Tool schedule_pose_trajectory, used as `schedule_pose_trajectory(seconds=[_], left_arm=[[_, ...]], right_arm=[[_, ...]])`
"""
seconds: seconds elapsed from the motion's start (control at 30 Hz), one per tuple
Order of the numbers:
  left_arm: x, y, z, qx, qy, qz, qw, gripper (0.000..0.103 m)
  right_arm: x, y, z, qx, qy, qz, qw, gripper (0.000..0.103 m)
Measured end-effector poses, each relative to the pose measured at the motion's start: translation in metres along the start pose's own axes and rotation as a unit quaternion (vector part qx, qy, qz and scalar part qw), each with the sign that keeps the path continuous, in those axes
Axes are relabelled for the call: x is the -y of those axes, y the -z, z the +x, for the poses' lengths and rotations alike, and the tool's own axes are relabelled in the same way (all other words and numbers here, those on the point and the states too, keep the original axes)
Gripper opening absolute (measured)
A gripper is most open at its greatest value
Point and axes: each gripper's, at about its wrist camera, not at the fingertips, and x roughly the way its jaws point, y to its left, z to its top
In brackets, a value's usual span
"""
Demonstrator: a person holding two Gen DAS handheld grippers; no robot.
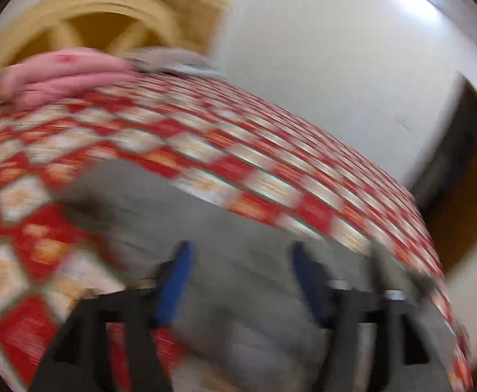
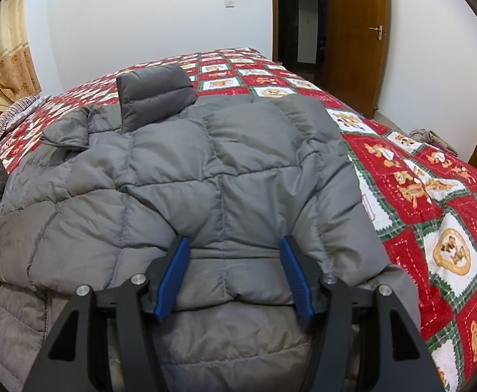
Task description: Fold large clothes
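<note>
Counted: one grey puffer jacket [image 2: 179, 176], one red patchwork quilt [image 2: 434, 215] and one wooden door [image 2: 356, 39] at upper right; two grippers, left gripper [image 1: 238, 281] and right gripper [image 2: 235, 274], each with two blue fingers [image 2: 173, 281]

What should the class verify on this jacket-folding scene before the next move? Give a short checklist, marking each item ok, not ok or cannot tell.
1. Right gripper open: ok, blue pads apart.
2. Right gripper over the grey puffer jacket: ok, fabric lies between the pads.
3. Jacket flat on the quilt: not ok, left side bunched.
4. Left gripper open: ok.
5. Left gripper aimed at the jacket: cannot tell, view blurred.
</note>
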Motion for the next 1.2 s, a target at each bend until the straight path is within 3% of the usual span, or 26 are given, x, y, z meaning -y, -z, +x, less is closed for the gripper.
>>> schedule_pose_trajectory(seconds=[0.07, 0.17, 0.23, 0.37, 0.43, 0.47, 0.5, 0.53, 0.57, 0.6, 0.7, 0.8, 0.87, 0.9, 0.93, 0.97, 1.03, 1.1, 1.13, 1.2], left_arm=[[-0.049, -0.013, -0.004, 0.038, -0.054, -0.064, 0.9957, 0.092], [-0.090, -0.021, 0.015, 0.028, -0.085, -0.137, 0.9865, 0.092], [-0.103, -0.024, 0.046, -0.025, -0.076, -0.175, 0.9814, 0.092], [-0.102, -0.022, 0.093, -0.108, -0.035, -0.205, 0.9722, 0.092], [-0.109, -0.022, 0.101, -0.099, -0.031, -0.228, 0.9682, 0.092], [-0.109, -0.022, 0.102, -0.087, -0.034, -0.225, 0.9699, 0.087], [-0.107, -0.022, 0.101, -0.083, -0.037, -0.207, 0.9741, 0.058], [-0.099, -0.022, 0.103, -0.089, -0.031, -0.183, 0.9786, 0.040], [-0.092, -0.022, 0.107, -0.102, -0.016, -0.153, 0.9828, 0.014], [-0.082, -0.023, 0.106, -0.105, -0.006, -0.124, 0.9866, 0.013], [-0.048, -0.029, 0.072, -0.034, 0.015, -0.039, 0.9985, 0.012], [0.005, -0.031, 0.042, 0.007, 0.080, 0.042, 0.9959, 0.011], [0.045, -0.025, 0.017, 0.029, 0.124, 0.098, 0.9870, 0.011], [0.068, -0.015, -0.001, 0.042, 0.149, 0.135, 0.9787, 0.011], [0.103, 0.001, -0.023, 0.057, 0.180, 0.187, 0.9641, 0.011], [0.122, 0.011, -0.031, 0.062, 0.197, 0.213, 0.9550, 0.011], [0.174, 0.056, -0.061, 0.072, 0.238, 0.303, 0.9200, 0.011], [0.200, 0.093, -0.074, 0.068, 0.250, 0.357, 0.8976, 0.012], [0.218, 0.125, -0.076, 0.055, 0.246, 0.400, 0.8809, 0.012], [0.233, 0.161, -0.069, 0.028, 0.237, 0.449, 0.8611, 0.012]], right_arm=[[0.001, 0.000, 0.000, 0.000, 0.001, 0.000, 1.000, 0.061], [0.000, 0.000, 0.000, 0.000, 0.001, 0.000, 1.000, 0.061], [0.000, 0.000, 0.000, 0.000, 0.002, -0.001, 1.000, 0.061], [0.000, 0.000, 0.000, 0.000, 0.001, 0.000, 1.000, 0.061], [0.000, 0.000, 0.000, 0.000, 0.001, 0.000, 1.000, 0.061], [0.000, 0.000, 0.000, 0.000, 0.001, 0.000, 1.000, 0.061], [0.000, 0.000, 0.000, 0.000, 0.001, 0.000, 1.000, 0.061], [0.000, 0.000, 0.000, 0.000, 0.001, 0.000, 1.000, 0.061], [0.000, 0.000, 0.000, 0.000, 0.001, 0.000, 1.000, 0.061], [0.000, 0.000, 0.000, 0.000, 0.001, 0.000, 1.000, 0.061], [0.000, 0.000, 0.000, 0.001, -0.001, 0.003, 1.000, 0.061], [0.001, 0.000, 0.000, 0.001, -0.003, 0.004, 1.000, 0.061], [0.001, 0.000, 0.000, 0.001, -0.004, 0.005, 1.000, 0.061], [0.002, 0.000, 0.000, 0.001, -0.004, 0.006, 1.000, 0.061], [0.002, 0.000, 0.000, 0.001, -0.005, 0.006, 1.000, 0.061], [0.002, 0.000, 0.000, 0.001, -0.006, 0.007, 1.000, 0.062], [0.004, 0.000, 0.000, 0.001, -0.010, 0.011, 1.000, 0.062], [0.006, 0.001, 0.000, 0.002, -0.016, 0.017, 1.000, 0.062], [0.007, 0.001, -0.001, 0.002, -0.018, 0.020, 1.000, 0.062], [0.010, 0.001, -0.001, 0.003, -0.027, 0.028, 0.999, 0.063]])
